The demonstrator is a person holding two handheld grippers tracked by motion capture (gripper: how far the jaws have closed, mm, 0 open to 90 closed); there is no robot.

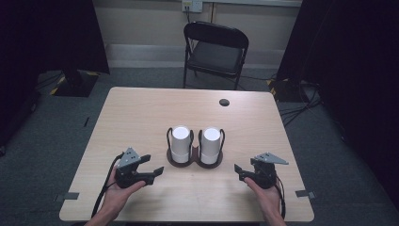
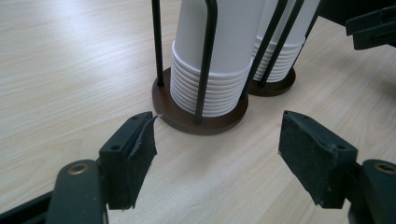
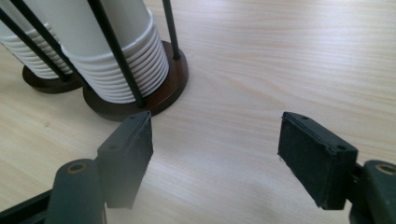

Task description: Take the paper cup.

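Two stacks of white paper cups stand upside down in a dark wire holder with round brown bases [image 1: 194, 161] at the table's middle. The left stack [image 1: 180, 142] [image 2: 219, 70] and the right stack [image 1: 210, 144] [image 3: 112, 56] are side by side. My left gripper [image 1: 157, 172] [image 2: 217, 154] rests on the table just left of the holder, open, nothing between its pads. My right gripper [image 1: 239, 170] [image 3: 215, 154] sits to the right of the holder, open and empty, pointing toward it.
The light wooden table [image 1: 141, 113] has a round cable hole [image 1: 224, 102] near its far edge. A black folding chair [image 1: 215, 52] stands behind the table. Black curtains hang at both sides. Tape marks [image 1: 305, 193] sit near the front corners.
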